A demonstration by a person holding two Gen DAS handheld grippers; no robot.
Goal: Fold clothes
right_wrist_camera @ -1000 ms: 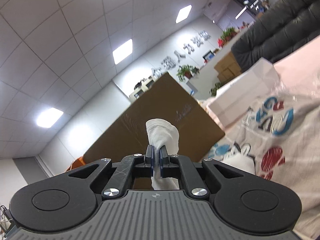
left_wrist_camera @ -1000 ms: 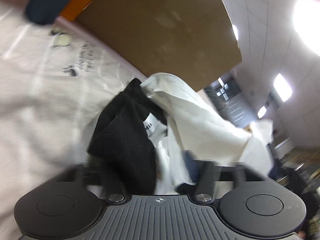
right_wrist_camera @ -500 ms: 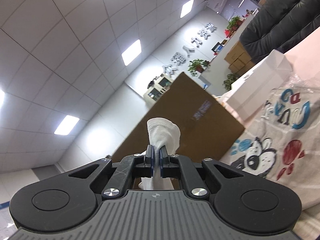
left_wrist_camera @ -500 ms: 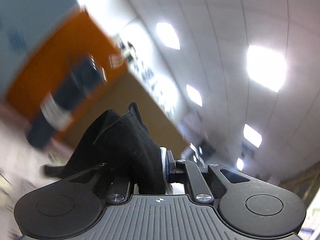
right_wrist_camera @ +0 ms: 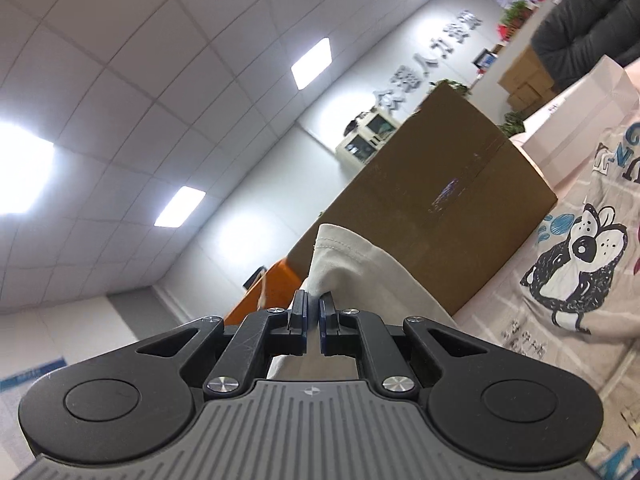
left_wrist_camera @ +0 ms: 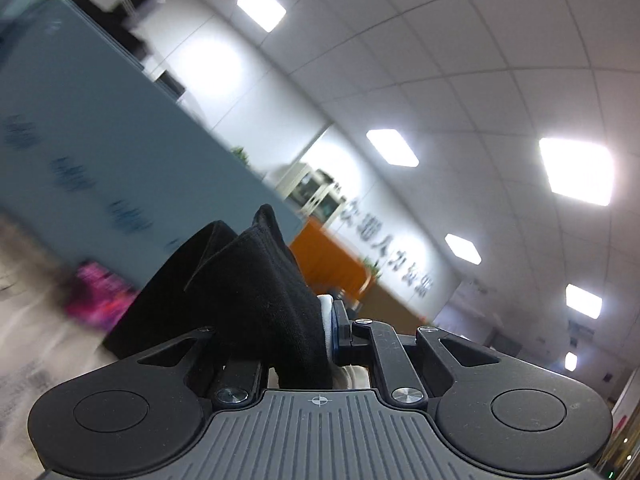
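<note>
In the left wrist view my left gripper point(left_wrist_camera: 320, 332) is shut on a bunched garment: thick black fabric point(left_wrist_camera: 240, 292) bulges over the left finger, and a thin strip of white cloth point(left_wrist_camera: 326, 312) shows against the right pad. The gripper is lifted and faces the ceiling and walls. In the right wrist view my right gripper point(right_wrist_camera: 313, 316) is shut on a fold of white cloth point(right_wrist_camera: 360, 272) that rises above the pads and drapes to the right. A printed sheet point(right_wrist_camera: 572, 276) with a cartoon dog lies on the surface at the right.
A large brown cardboard box point(right_wrist_camera: 448, 200) stands behind the surface, with a white box point(right_wrist_camera: 572, 120) and a dark sofa point(right_wrist_camera: 588, 28) further right. An orange panel point(left_wrist_camera: 336, 264) and a blue-grey partition point(left_wrist_camera: 100, 152) fill the left wrist view's left side.
My left gripper has risen off the surface with the black and white garment and swung left; box and sheet have left its view. The right gripper has turned slightly, still holding the white cloth.
</note>
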